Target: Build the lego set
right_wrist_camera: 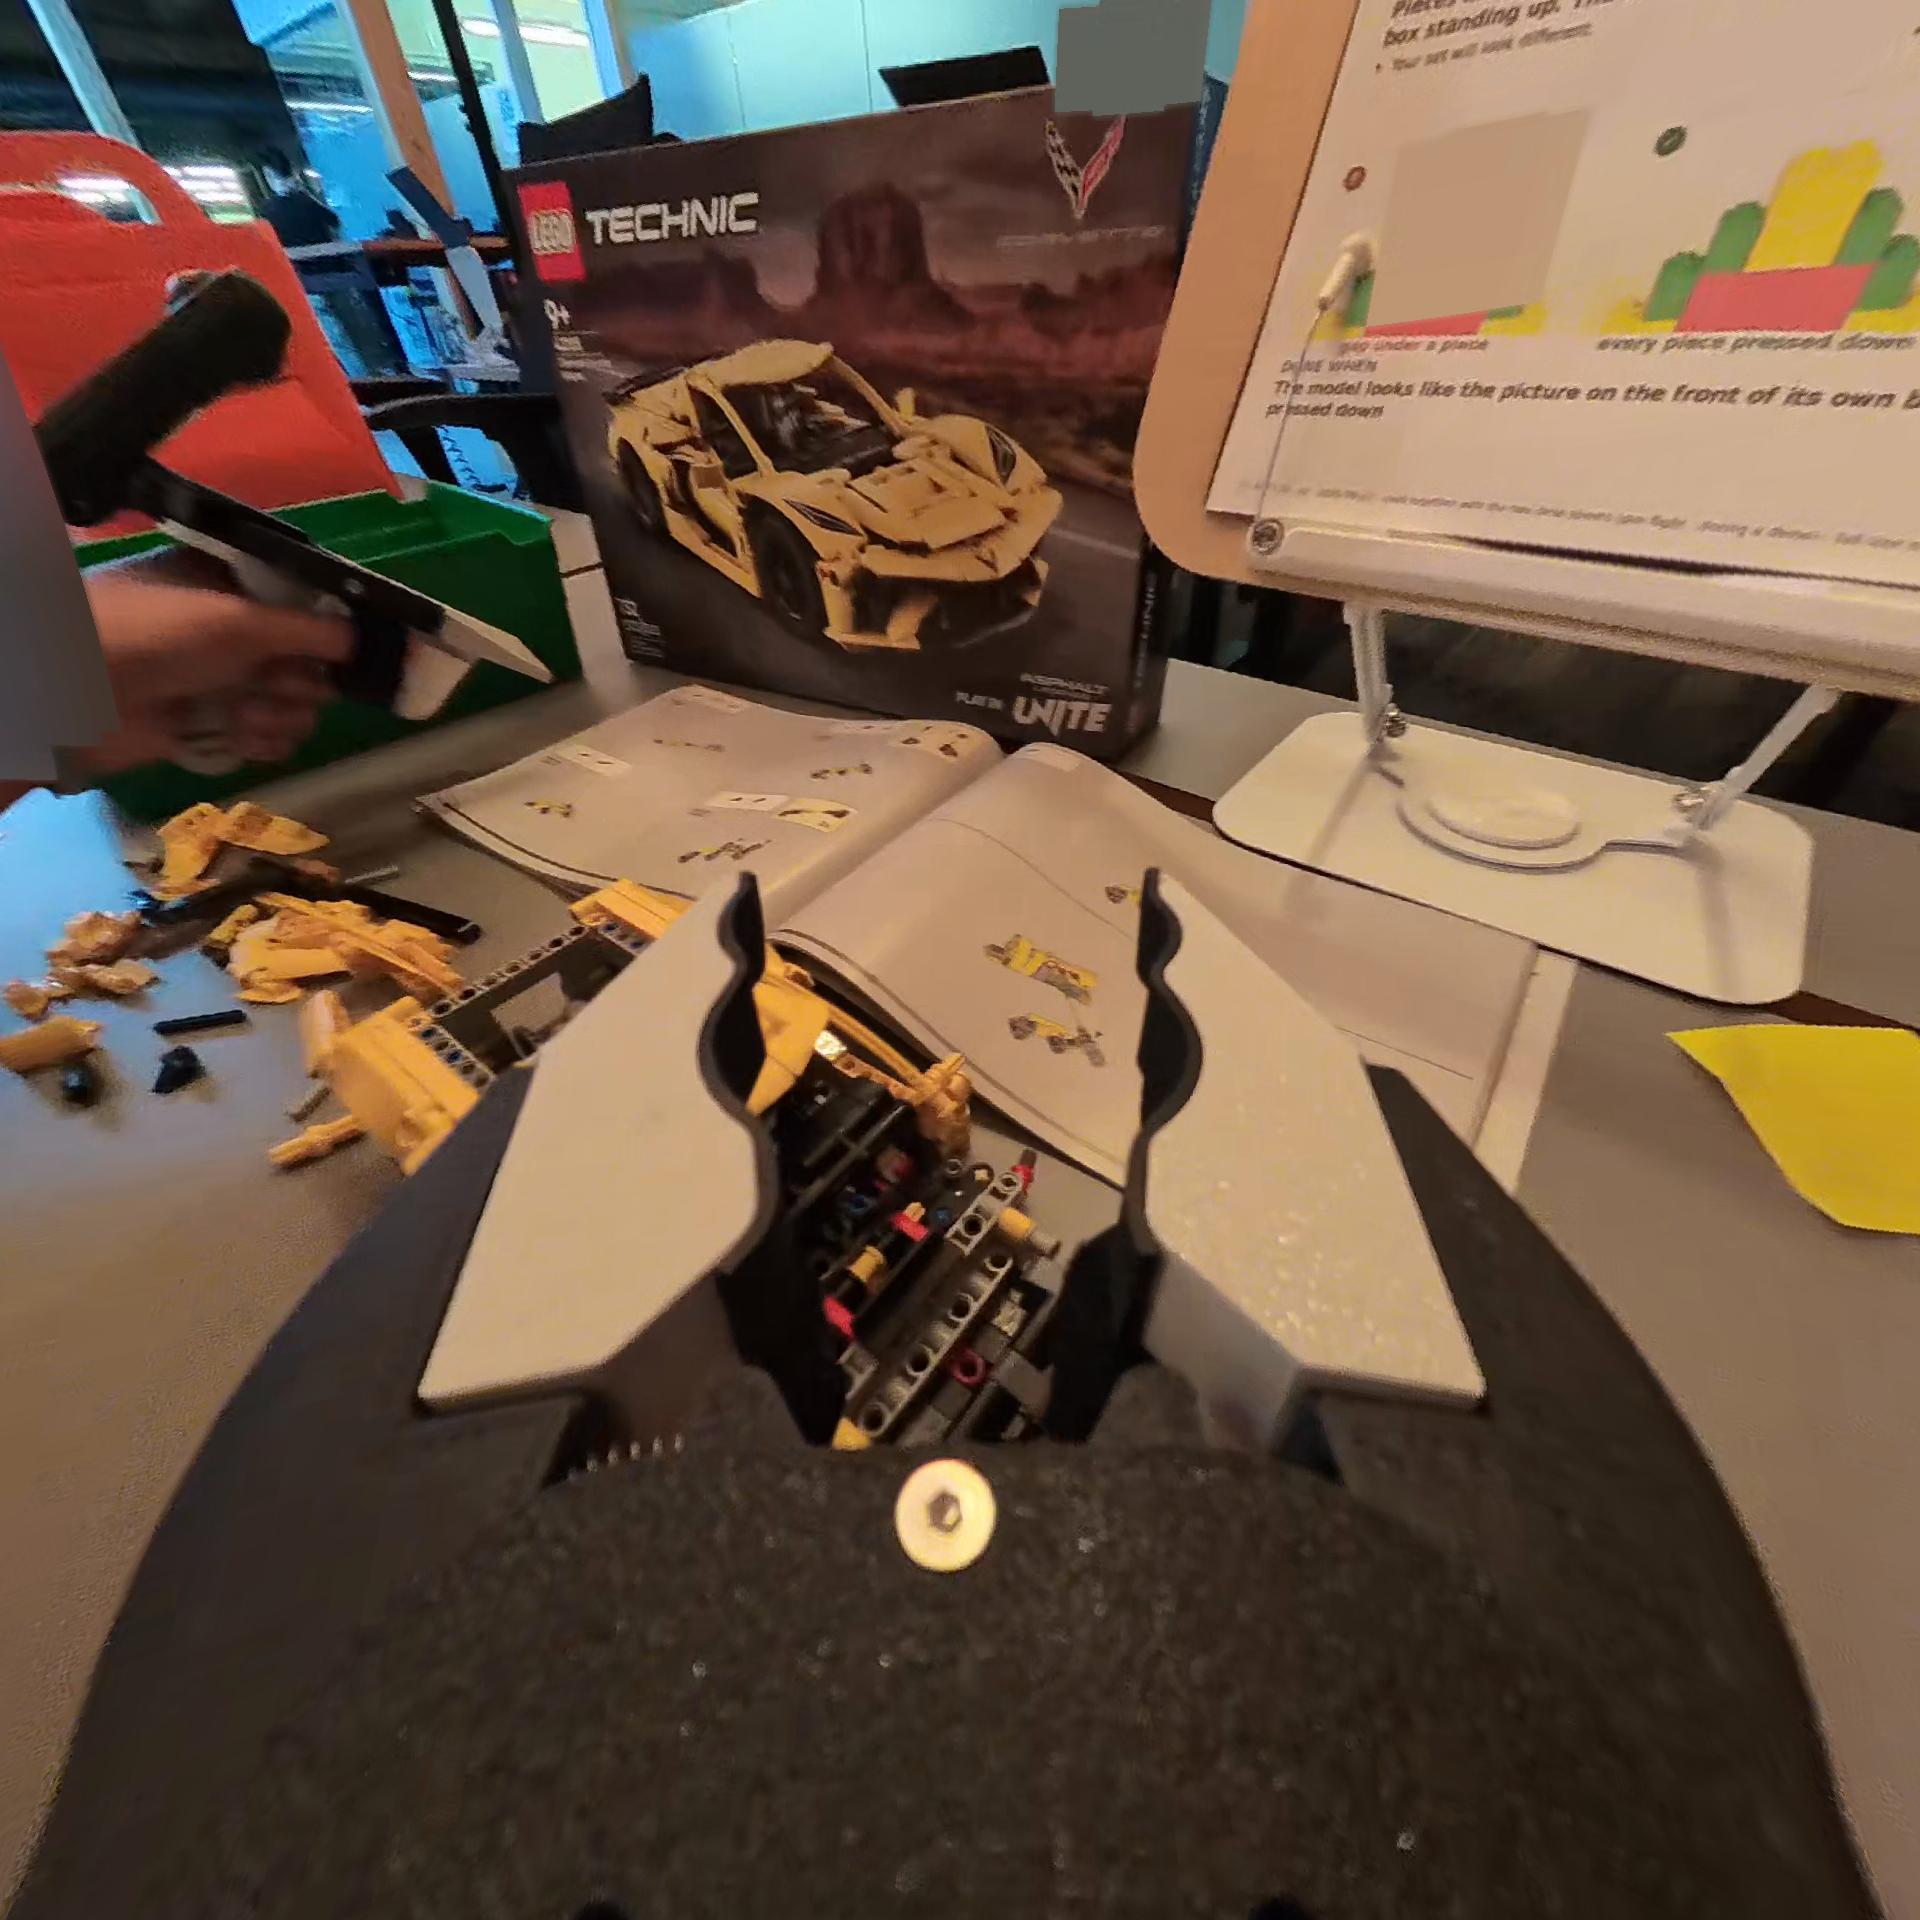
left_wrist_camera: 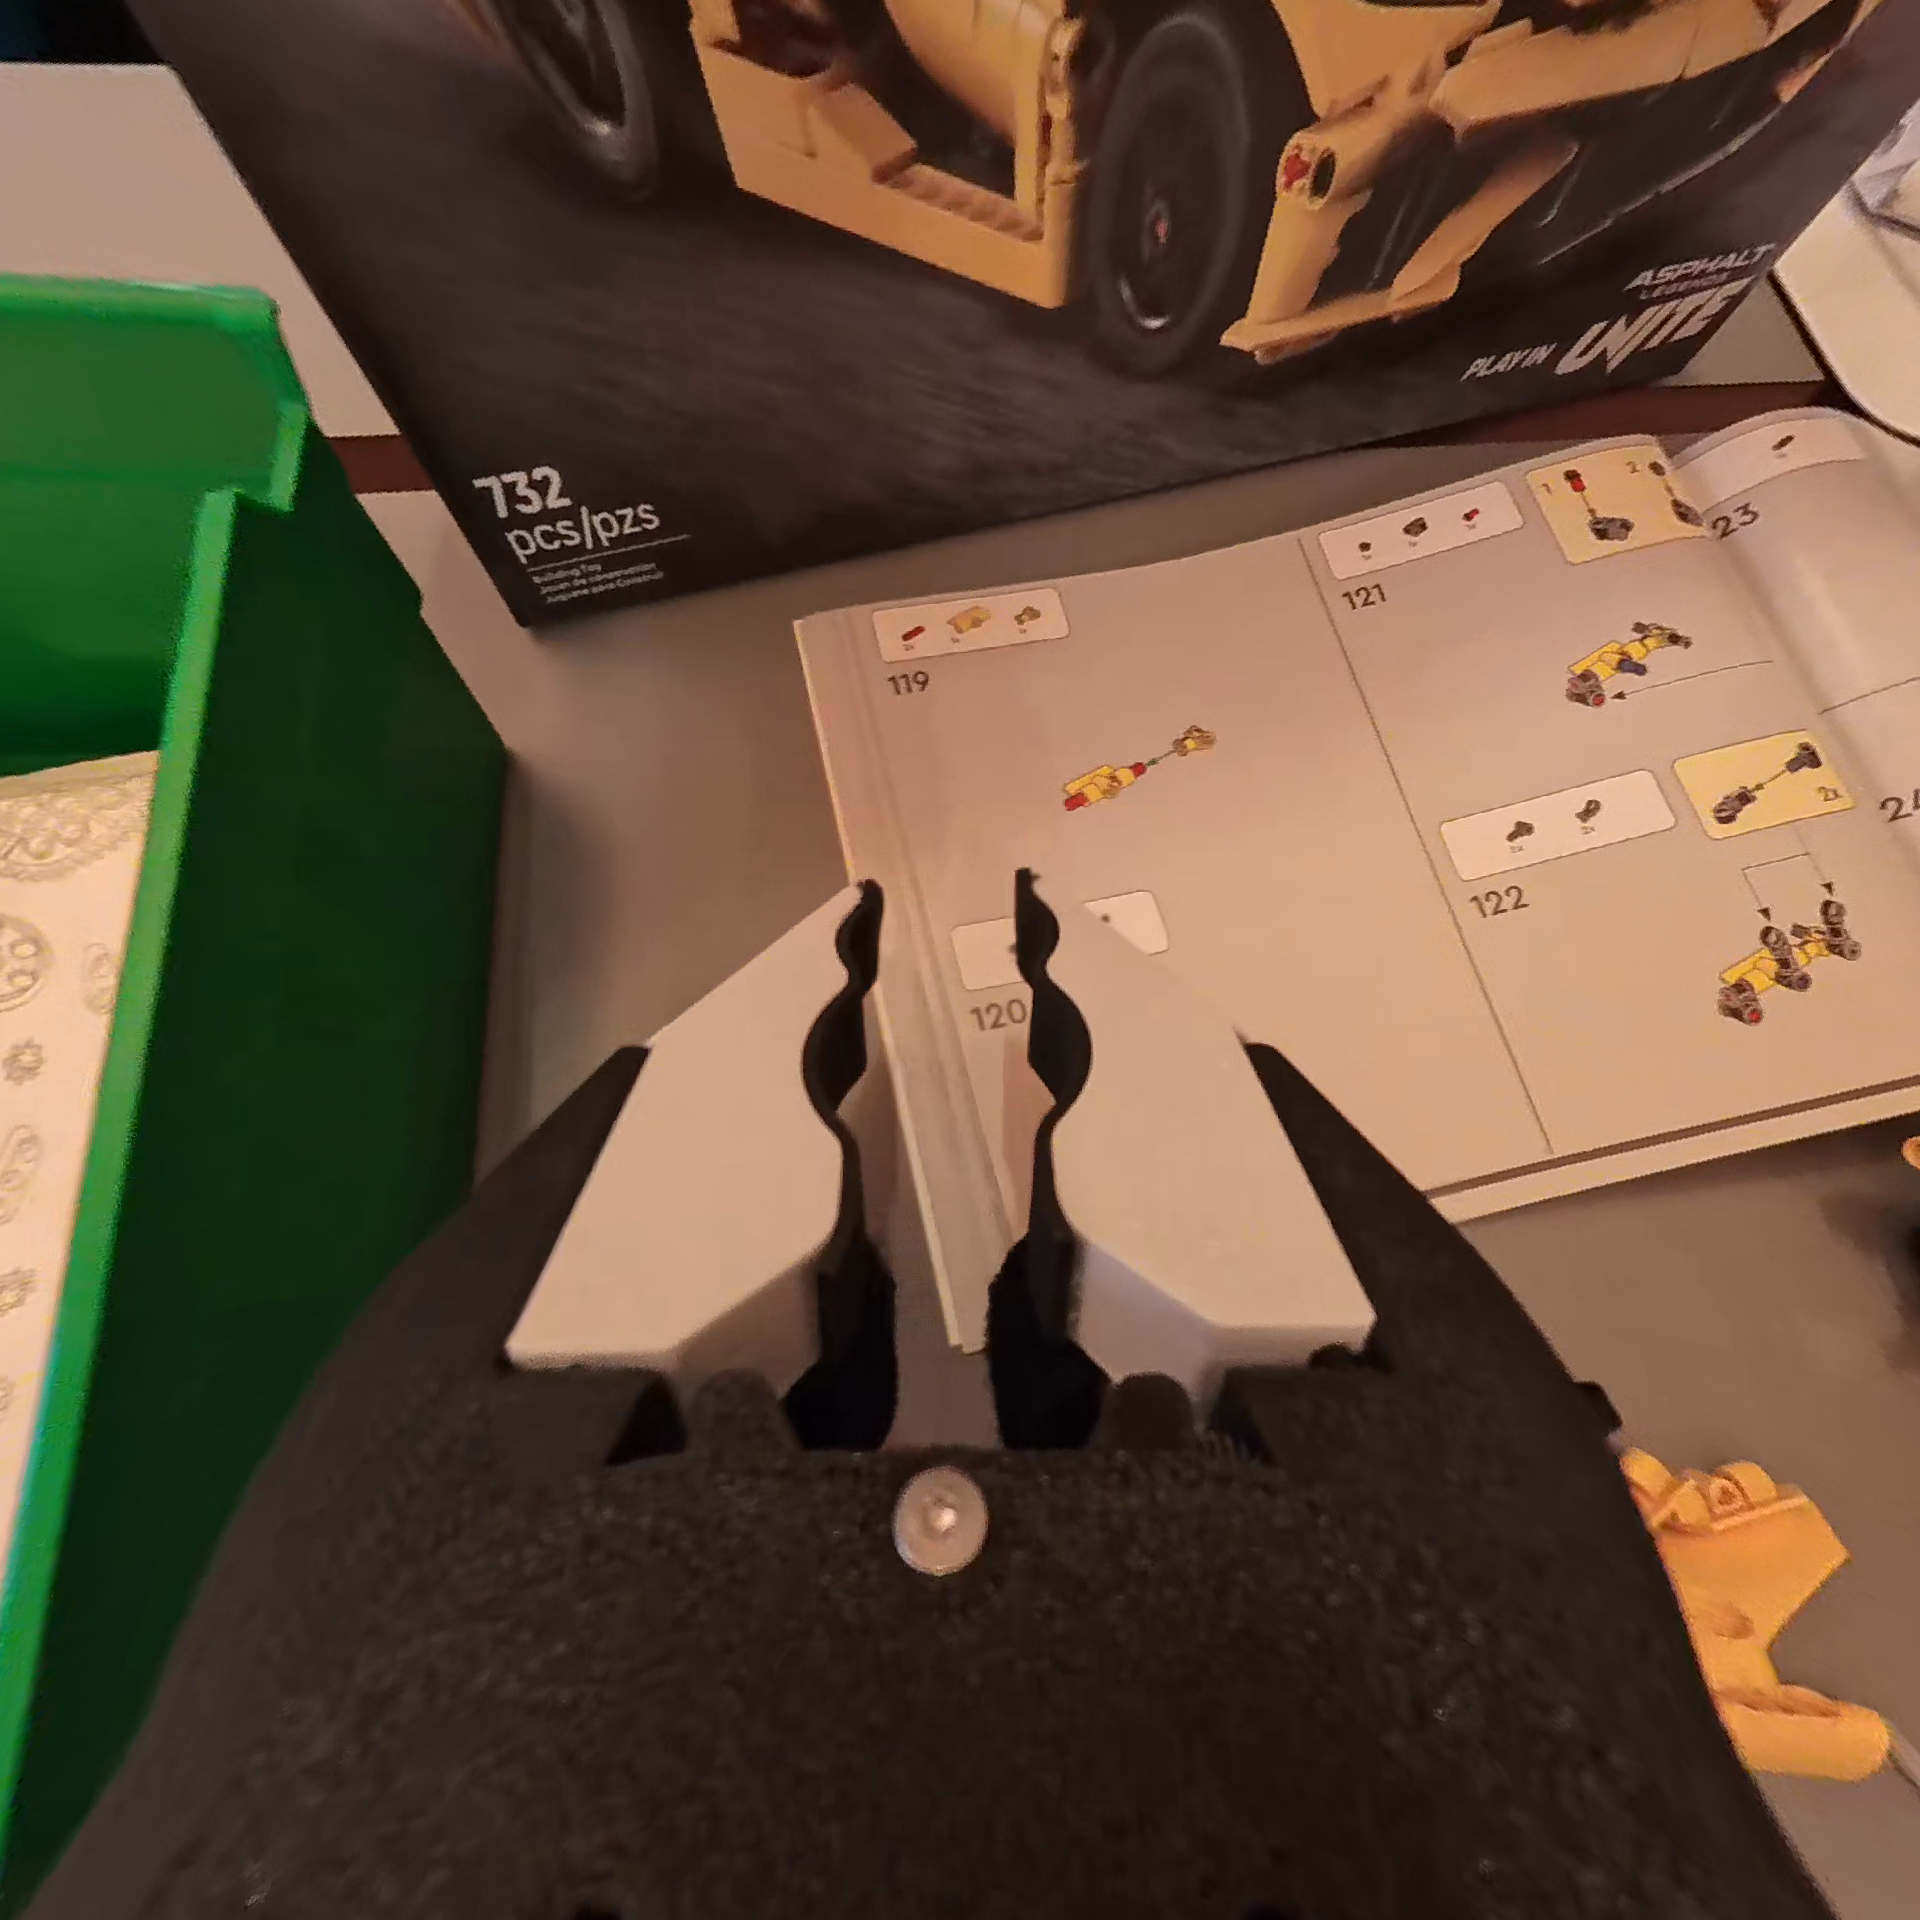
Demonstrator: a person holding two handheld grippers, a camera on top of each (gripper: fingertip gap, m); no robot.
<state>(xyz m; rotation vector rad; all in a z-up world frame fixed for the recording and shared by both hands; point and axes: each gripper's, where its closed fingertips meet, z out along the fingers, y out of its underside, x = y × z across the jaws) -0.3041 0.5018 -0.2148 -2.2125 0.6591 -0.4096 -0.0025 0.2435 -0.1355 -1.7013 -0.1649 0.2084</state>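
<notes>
Grey counter (right_wrist_camera: 1662,1351) carries the open instruction booklet (left_wrist_camera: 1247,831) for reference; my right hand-held gripper (right_wrist_camera: 940,935) hangs wide open, empty, over the half-built model (right_wrist_camera: 914,1226); left hand-held gripper (left_wrist_camera: 943,888) part-open, empty.

My right gripper (right_wrist_camera: 940,914) hangs over the half-built model (right_wrist_camera: 914,1247), jaws spread wide with nothing between them. The model's black frame, with red, blue and yellow pins, sits right below the gap, touching the near edge of the open instruction booklet (right_wrist_camera: 935,831). Loose yellow and black pieces (right_wrist_camera: 260,956) are scattered to the left. Far left, the left gripper (right_wrist_camera: 457,665) is up by the green bin (right_wrist_camera: 468,561), a hand (right_wrist_camera: 208,665) on it. The set box (right_wrist_camera: 862,416) stands behind the booklet, and a sheet on a white stand (right_wrist_camera: 1507,821) is far right.
</notes>
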